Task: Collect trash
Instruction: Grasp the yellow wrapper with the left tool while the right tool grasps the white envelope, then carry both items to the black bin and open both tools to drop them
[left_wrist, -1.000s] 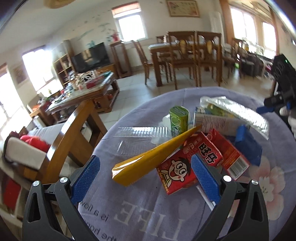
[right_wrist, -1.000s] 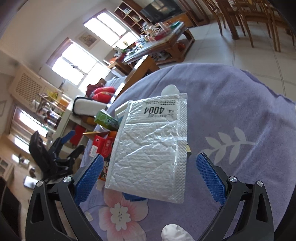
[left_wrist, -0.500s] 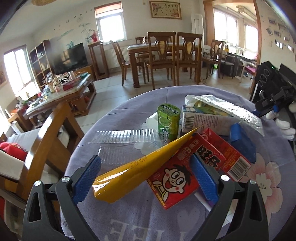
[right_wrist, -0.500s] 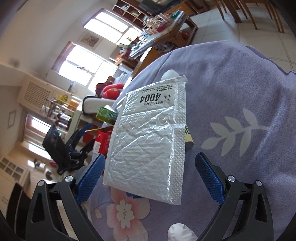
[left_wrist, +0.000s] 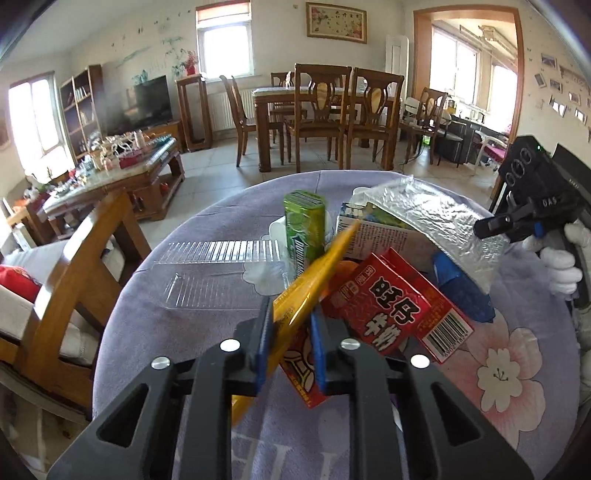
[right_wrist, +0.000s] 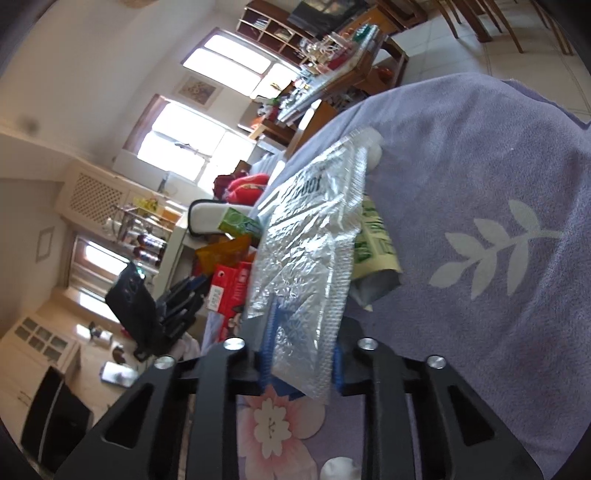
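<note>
Trash lies in a heap on a round table with a purple cloth (left_wrist: 192, 325). My left gripper (left_wrist: 290, 325) is shut on a long yellow wrapper (left_wrist: 314, 273) that slants up over a red milk carton (left_wrist: 388, 299). My right gripper (right_wrist: 301, 350) is shut on the near edge of a silver bubble mailer (right_wrist: 306, 254), which also shows in the left wrist view (left_wrist: 443, 221) and is lifted and crumpled. A green can (left_wrist: 304, 225), a clear plastic tray (left_wrist: 221, 273), a printed white box (left_wrist: 380, 236) and a blue packet (left_wrist: 461, 288) lie in the heap.
A wooden chair (left_wrist: 85, 266) stands at the table's left edge. A coffee table (left_wrist: 122, 184) and a dining set (left_wrist: 325, 114) stand beyond on the tiled floor. In the right wrist view a green-printed bag (right_wrist: 373, 243) lies under the mailer.
Both grippers have gone from wide open to shut: the left on the yellow wrapper, the right on the silver mailer, whose near edge has lifted and crumpled.
</note>
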